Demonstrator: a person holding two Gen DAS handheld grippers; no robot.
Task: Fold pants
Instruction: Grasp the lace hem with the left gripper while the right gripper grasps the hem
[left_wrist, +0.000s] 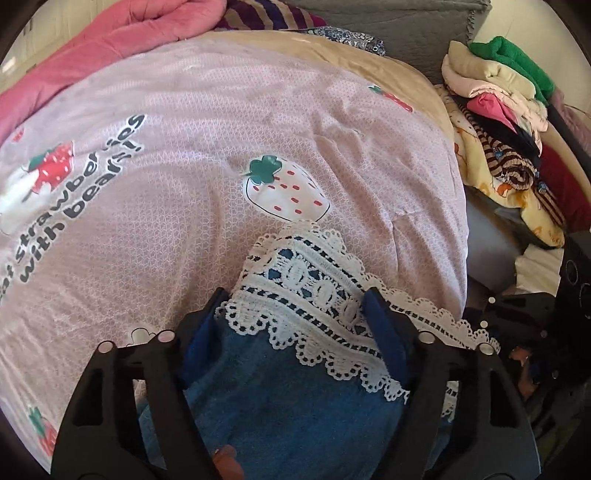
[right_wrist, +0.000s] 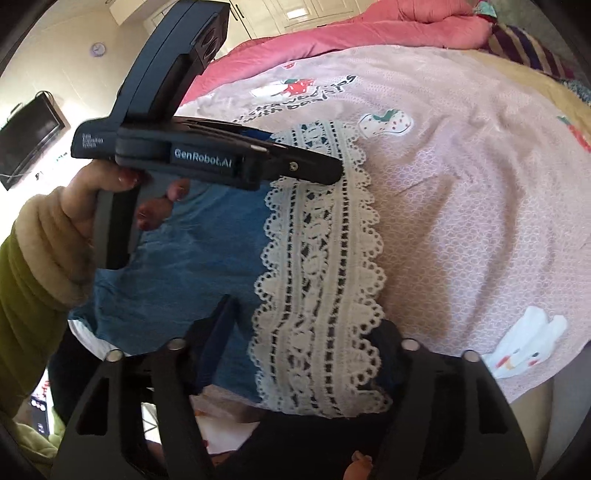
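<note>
L gripper (left_wrist: 295, 314): jaws wide, straddling lace hem, no clamp
R gripper (right_wrist: 306, 332): jaws wide over the same hem
Pants (left_wrist: 295, 413): blue denim w/ white lace hem (left_wrist: 317, 295), on pink strawberry quilt (left_wrist: 192, 155) near its front edge
Far: clothes pile (left_wrist: 502, 110) off quilt's R edge

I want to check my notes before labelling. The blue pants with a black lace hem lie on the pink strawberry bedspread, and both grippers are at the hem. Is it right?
Not quite: the lace hem is white, not black, as the right wrist view shows. The rest holds: the blue pants lie on the pink strawberry bedspread, with the left gripper and right gripper at the hem.
</note>
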